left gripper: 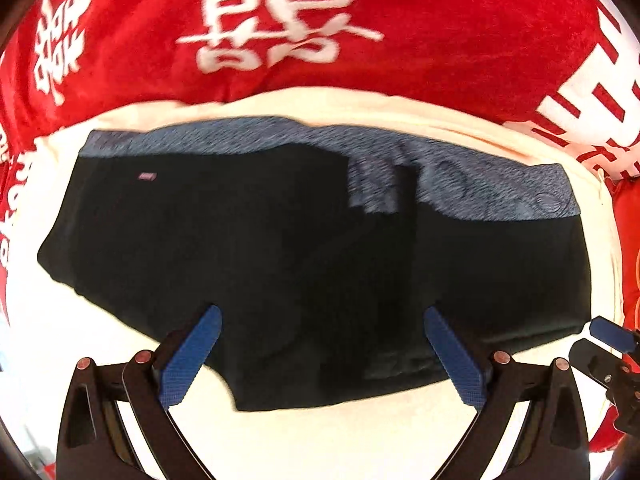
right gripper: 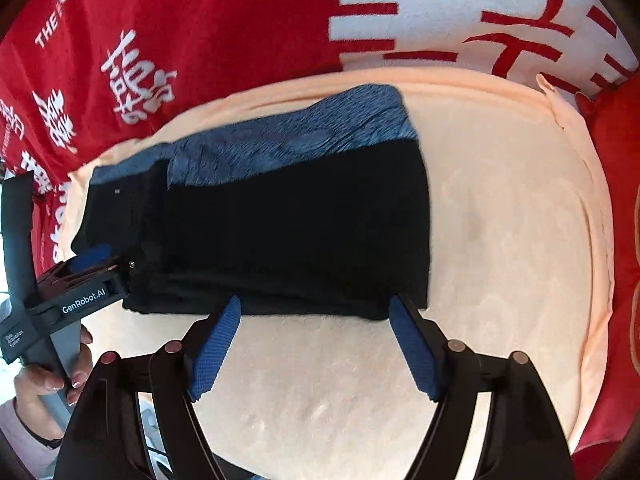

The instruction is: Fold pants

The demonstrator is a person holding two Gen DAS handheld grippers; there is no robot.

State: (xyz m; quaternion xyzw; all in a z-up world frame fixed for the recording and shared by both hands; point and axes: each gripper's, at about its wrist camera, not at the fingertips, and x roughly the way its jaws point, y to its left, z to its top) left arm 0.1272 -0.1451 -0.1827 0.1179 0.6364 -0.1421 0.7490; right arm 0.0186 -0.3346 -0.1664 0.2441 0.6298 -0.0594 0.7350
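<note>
- Lying flat on a cream cloth [left gripper: 320, 432], the pants [left gripper: 240, 248] are black with a blue-grey waistband [left gripper: 460, 176] along the far edge; one side seems folded over the other, though blur makes the layers hard to read.
- Left hand-held gripper [left gripper: 322, 316] hovers over the near edge of the pants, its blue fingers [left gripper: 192, 360] spread wide with nothing between them.
- Right hand-held gripper [right gripper: 314, 306] sits just at the near hem, jaws likewise wide apart and empty, pads [right gripper: 416, 352] over the cloth.
- From the right wrist view, a hand [right gripper: 36, 384] grips the left tool's handle.
- Red blanket [left gripper: 440, 40] with white characters surrounds the cloth.
</note>
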